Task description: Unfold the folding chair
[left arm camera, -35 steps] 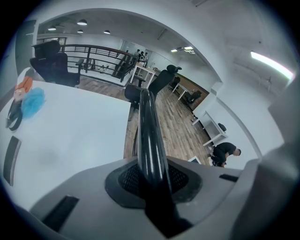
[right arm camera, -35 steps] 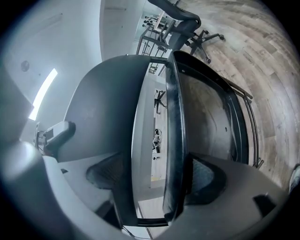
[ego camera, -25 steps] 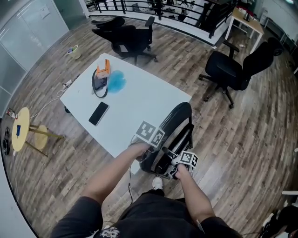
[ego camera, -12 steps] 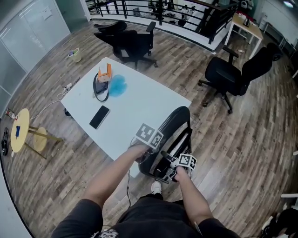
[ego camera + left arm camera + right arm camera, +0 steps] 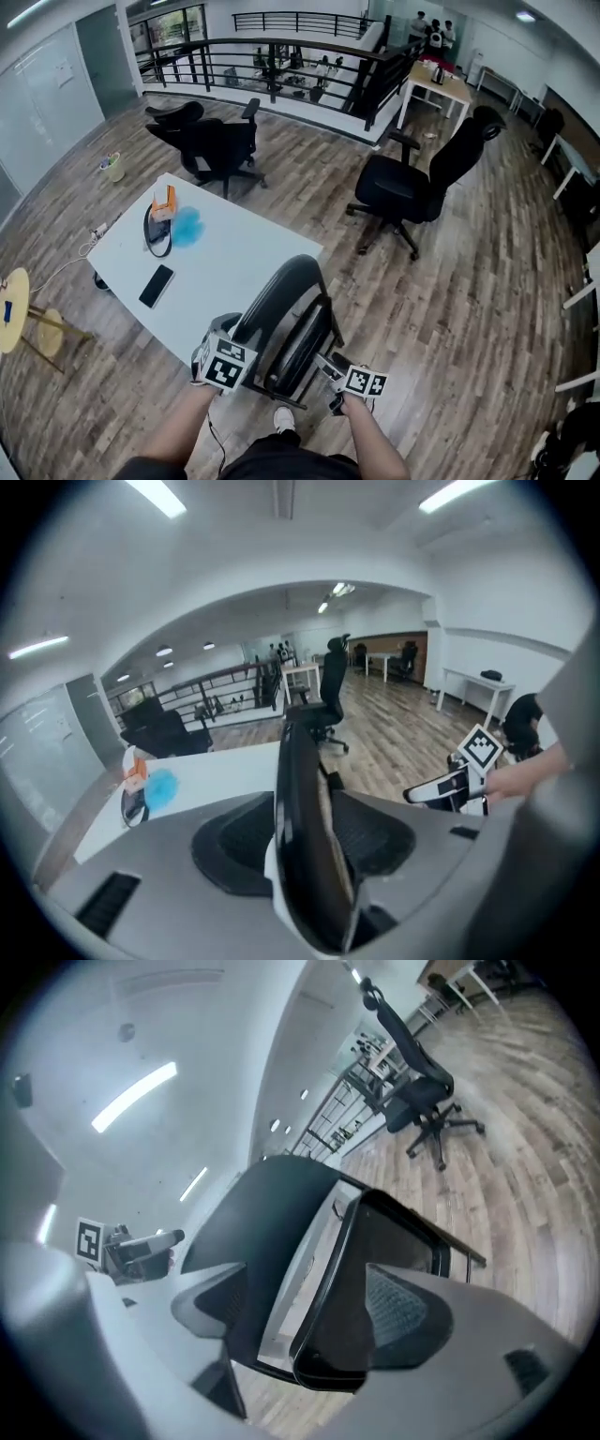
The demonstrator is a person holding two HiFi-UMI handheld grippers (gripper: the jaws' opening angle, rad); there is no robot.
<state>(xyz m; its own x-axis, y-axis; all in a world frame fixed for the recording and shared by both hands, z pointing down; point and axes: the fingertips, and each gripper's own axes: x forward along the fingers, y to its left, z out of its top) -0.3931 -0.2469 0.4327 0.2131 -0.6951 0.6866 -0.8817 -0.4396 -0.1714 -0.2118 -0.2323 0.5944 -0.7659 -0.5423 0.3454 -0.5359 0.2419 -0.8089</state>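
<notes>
Loosened since a second ago, the left gripper [image 5: 232,336] is being opened, with the backrest edge of the folding chair [image 5: 286,314] left between its jaws. The right gripper [image 5: 334,364] is held with jaws apart astride the seat rim; whether the rim is pinched cannot be told. The chair is seen at six o'clock in the head view, just beside the white table's [image 5: 225,272] three o'clock corner

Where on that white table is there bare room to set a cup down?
The white table is bare across its middle and right end, between the blue patch and the folding chair. The far-left end is crowded with an orange object and a black loop; a phone lies by the left edge.
</notes>
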